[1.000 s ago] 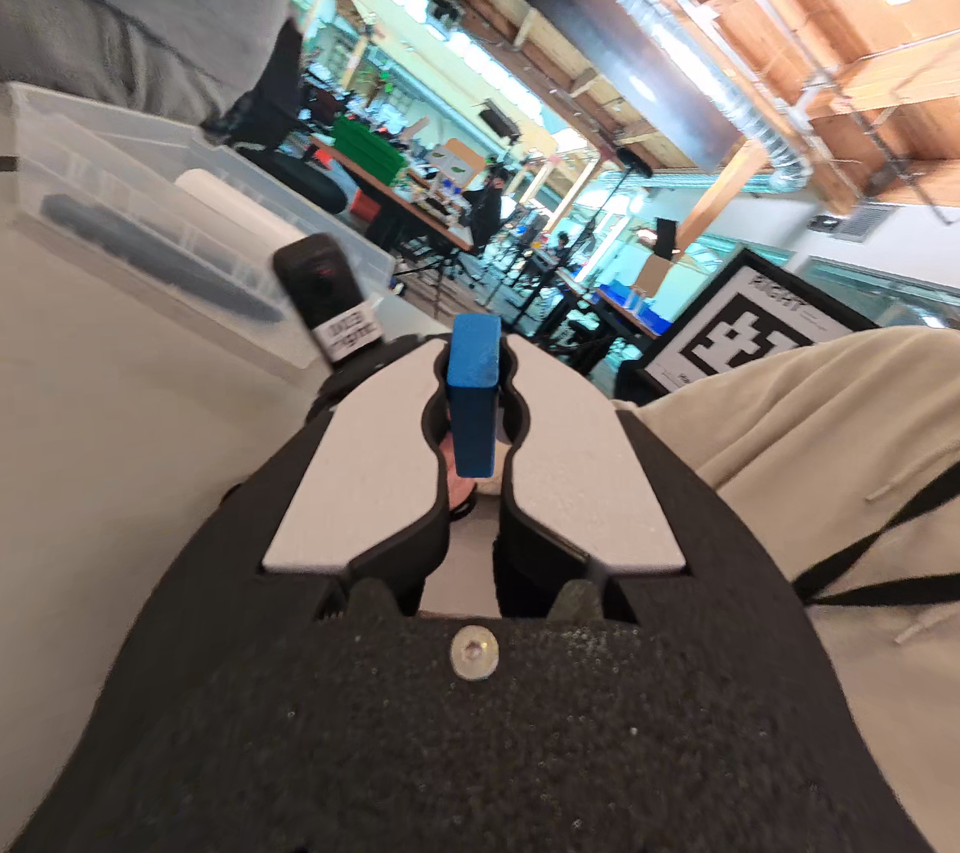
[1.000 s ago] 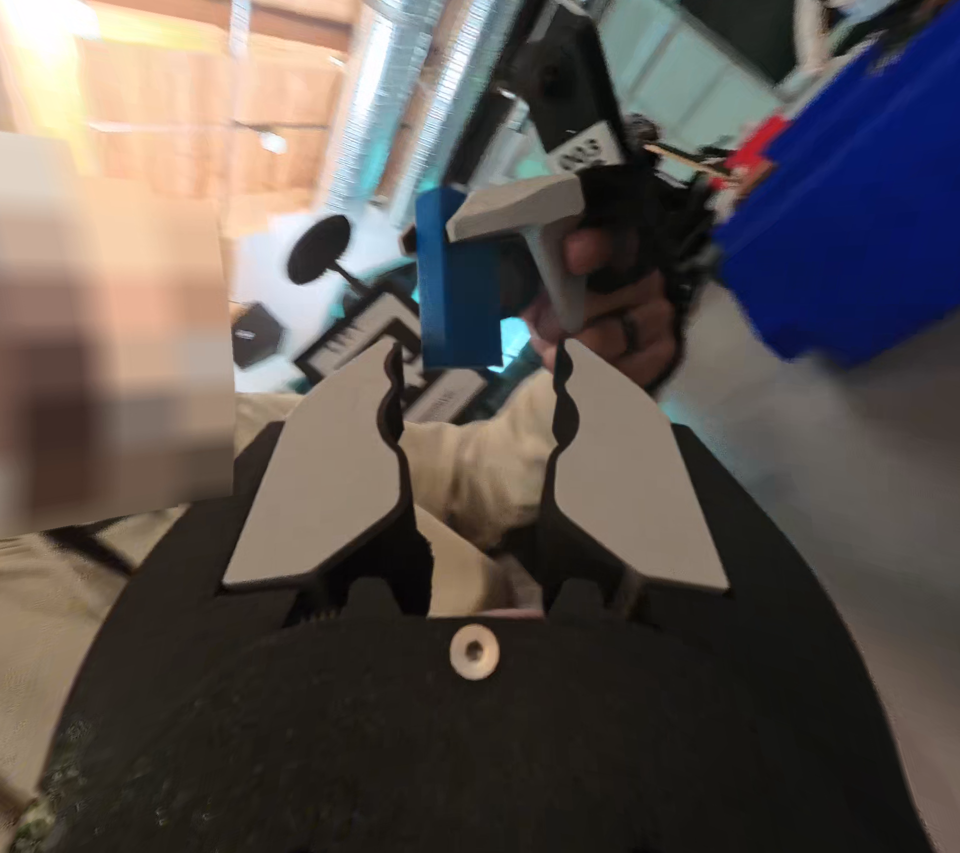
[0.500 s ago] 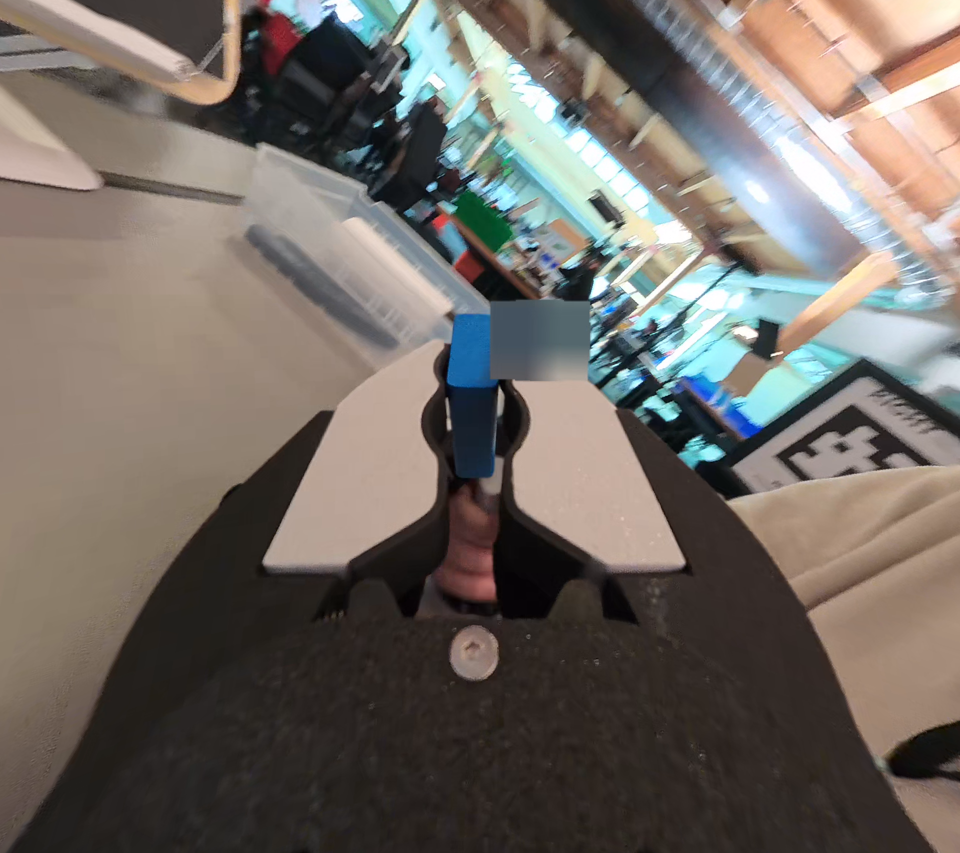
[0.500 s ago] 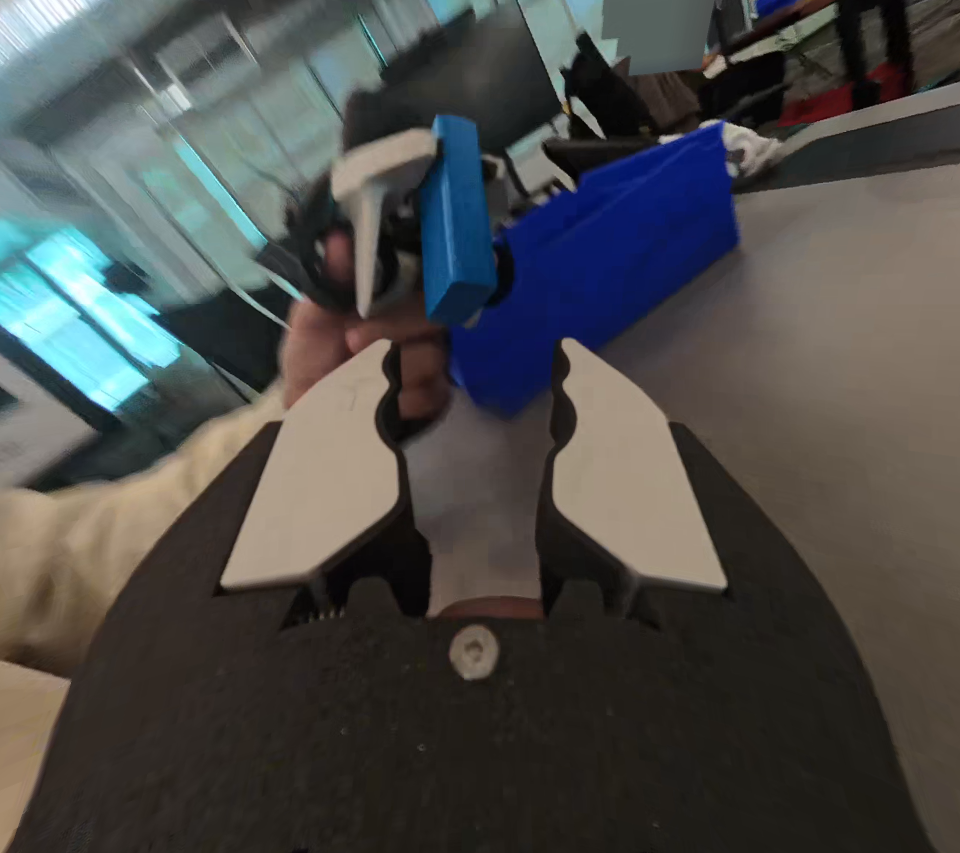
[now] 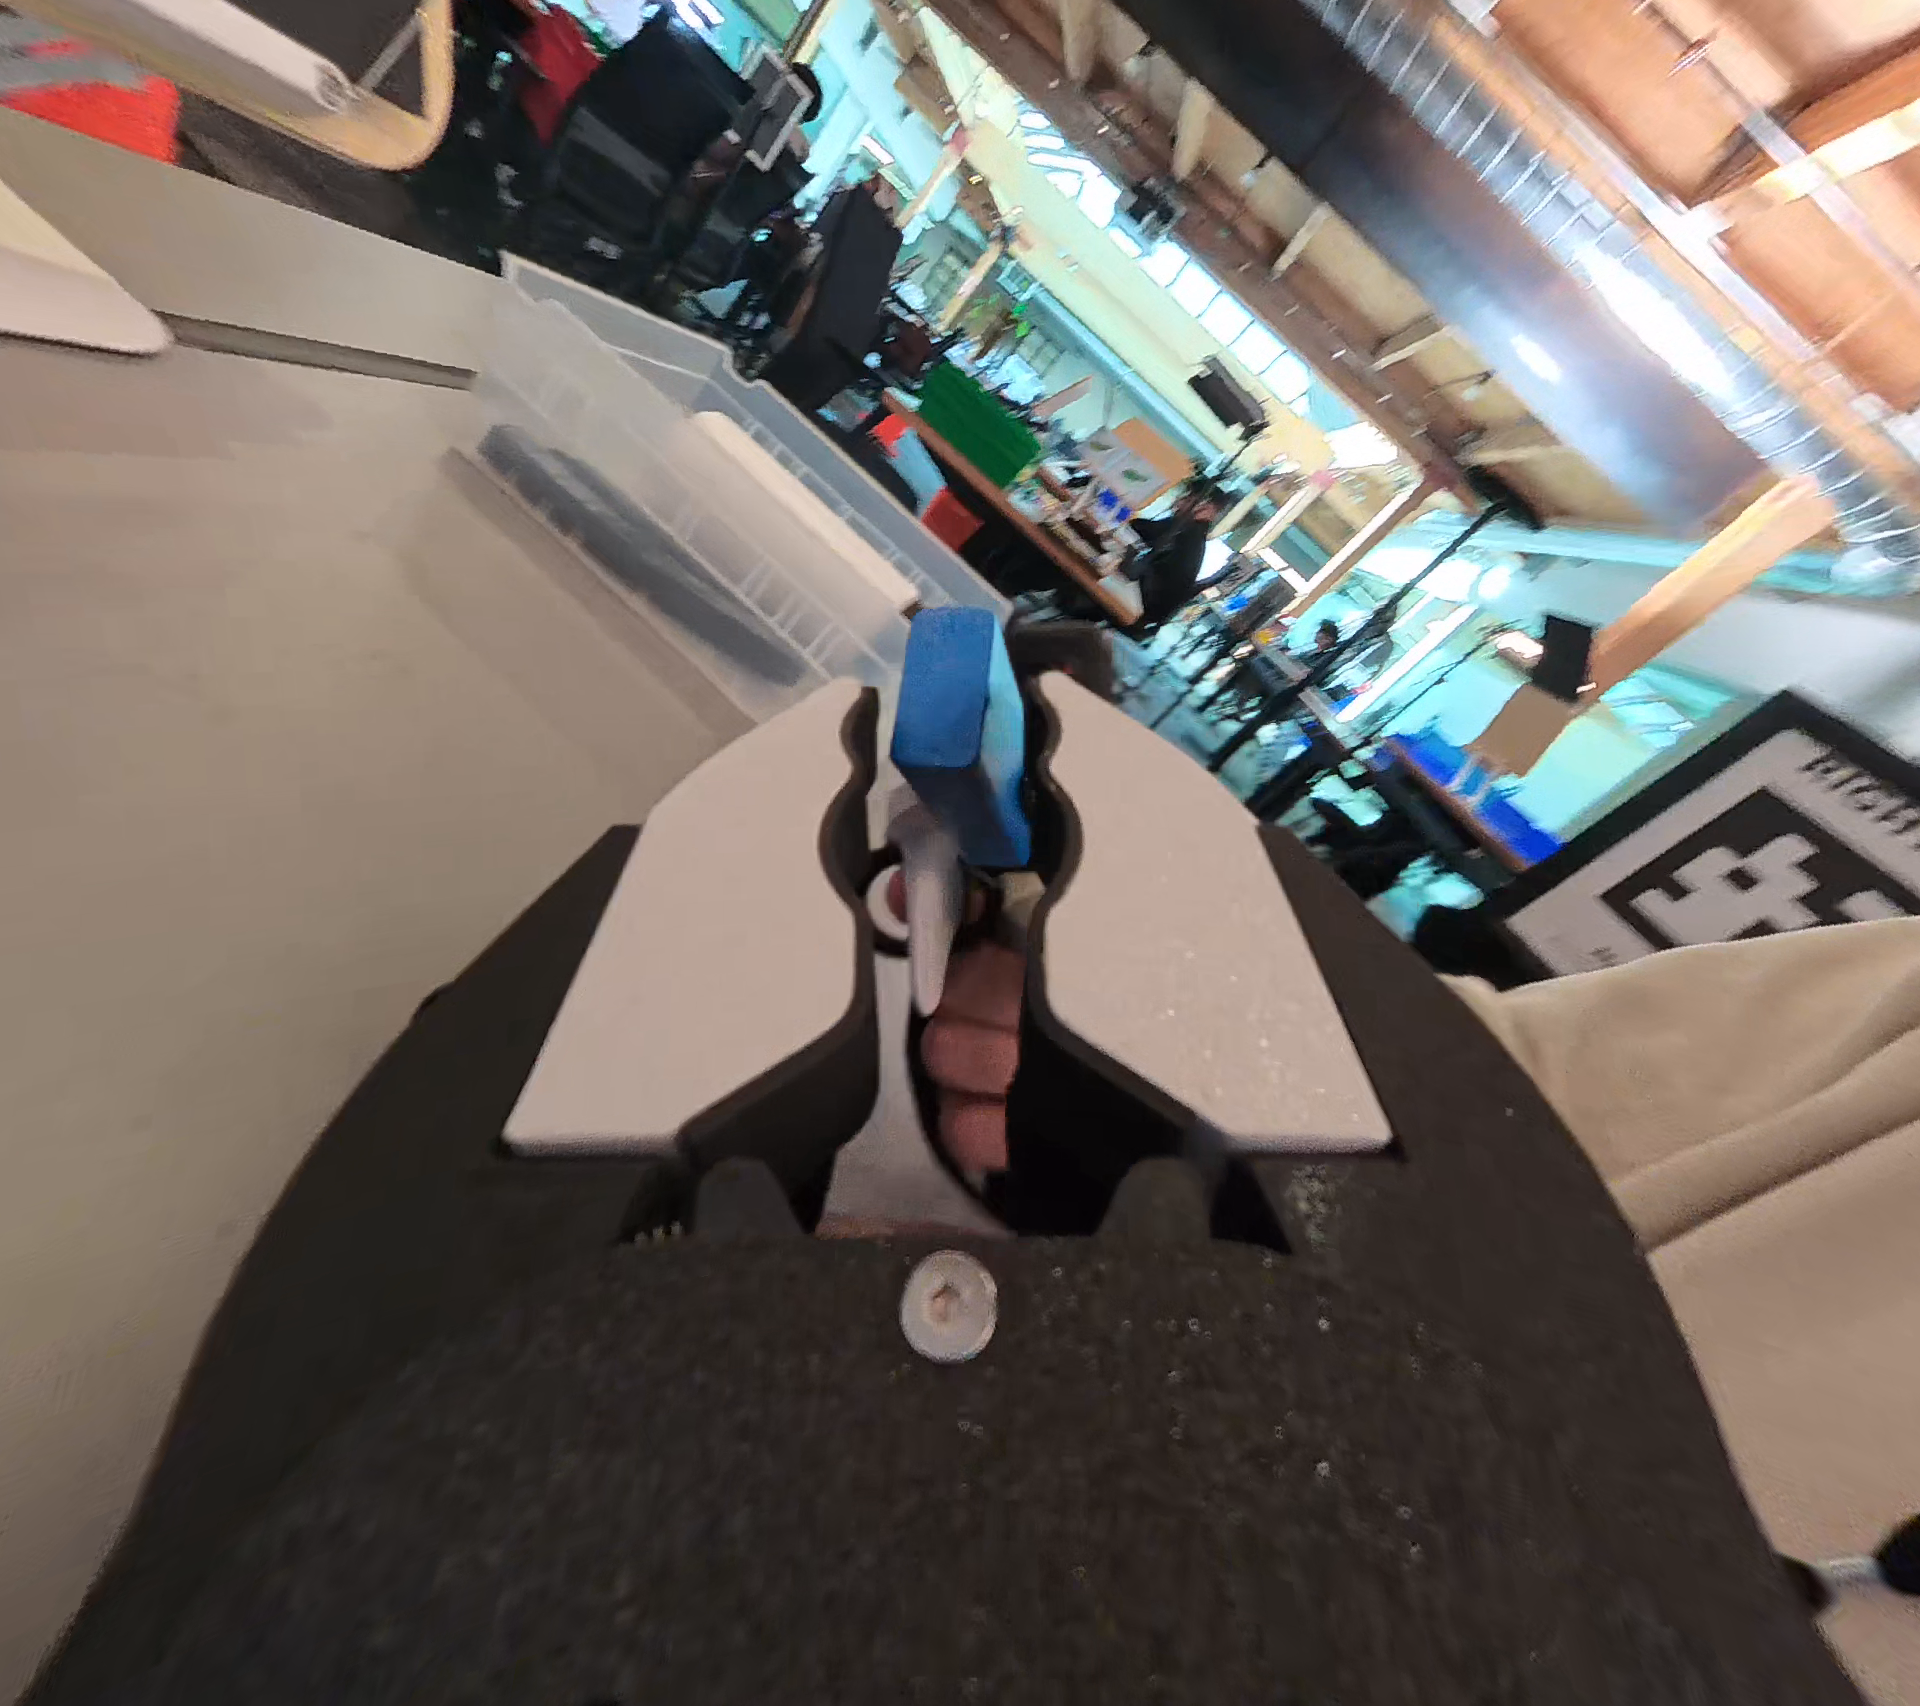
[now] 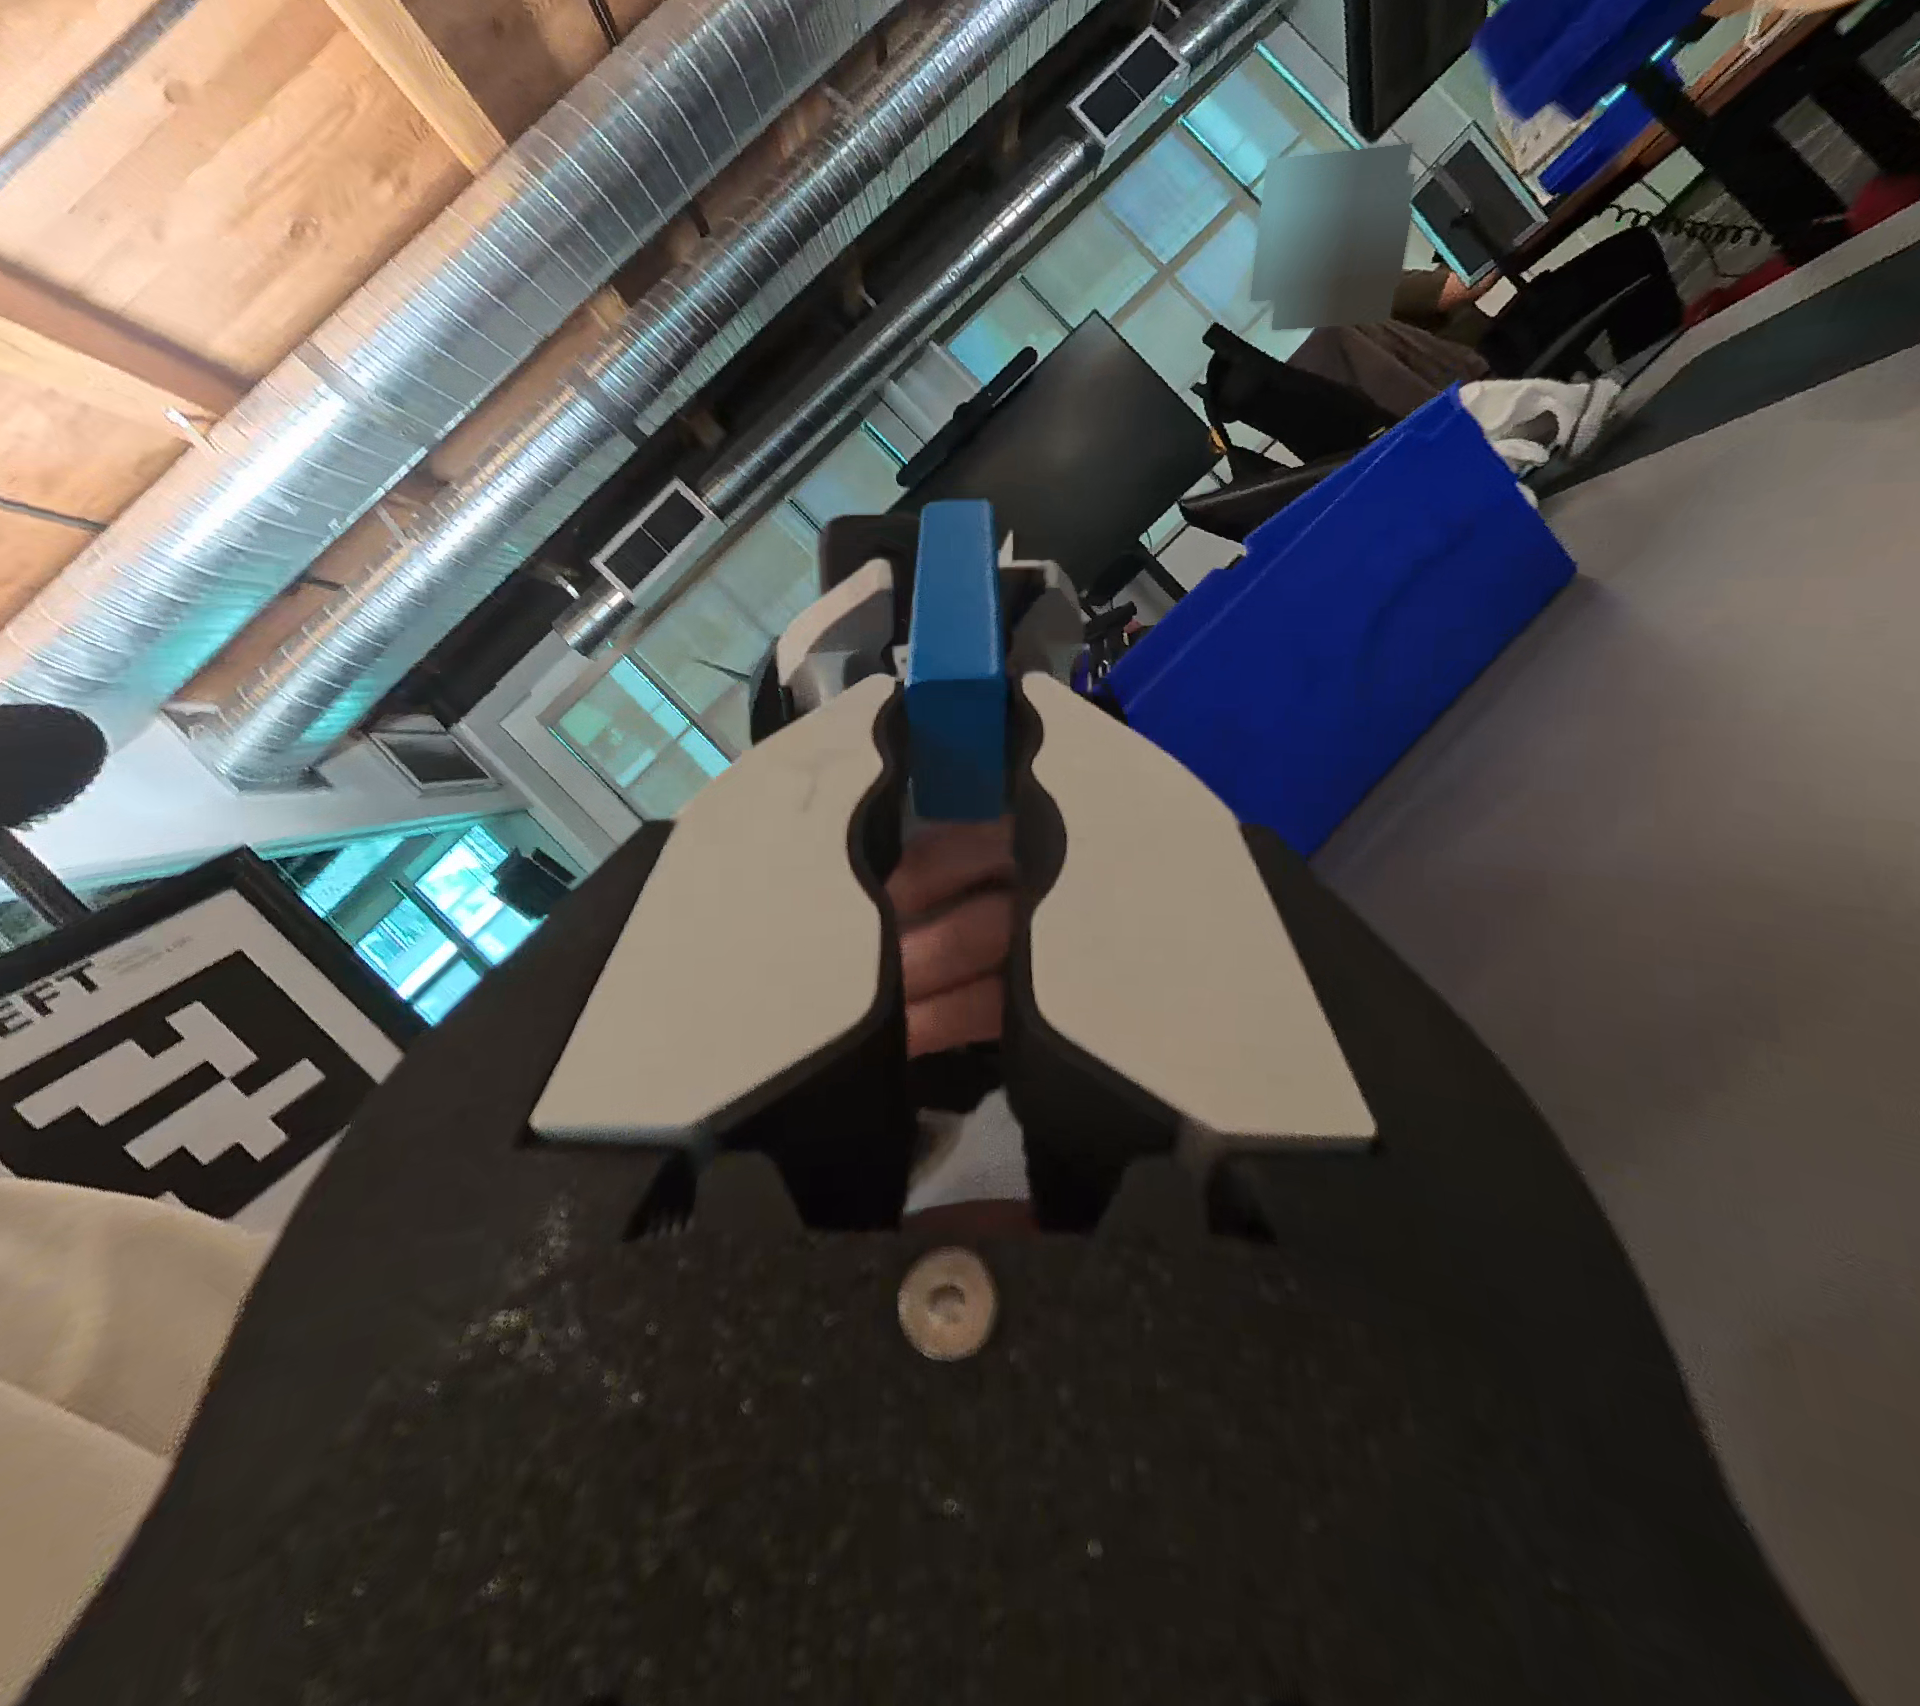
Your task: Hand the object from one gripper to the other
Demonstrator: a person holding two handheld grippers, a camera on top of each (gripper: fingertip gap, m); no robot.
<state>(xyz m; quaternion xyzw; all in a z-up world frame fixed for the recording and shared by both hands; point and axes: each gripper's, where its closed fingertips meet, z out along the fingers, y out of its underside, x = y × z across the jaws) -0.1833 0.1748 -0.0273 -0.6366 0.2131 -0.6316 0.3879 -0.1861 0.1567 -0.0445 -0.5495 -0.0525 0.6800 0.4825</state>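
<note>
A blue block stands between the fingertips of my left gripper. The left jaws are slightly apart, with a thin gap beside the block, which sits tilted. A grey finger of the right gripper shows just under the block. In the right wrist view my right gripper is shut on the lower end of the blue block. The left gripper's grey fingers flank the block's far end. A hand shows behind the jaws.
A clear plastic bin sits on the pale table ahead left. A blue bin stands on the grey table to the right. Black-and-white marker boards and a beige sleeve lie close by. The grippers are tip to tip, or close to it.
My right gripper has moved in onto the block and closed on it. The left jaws, tight on the block before, have widened a little and the block has tilted.
</note>
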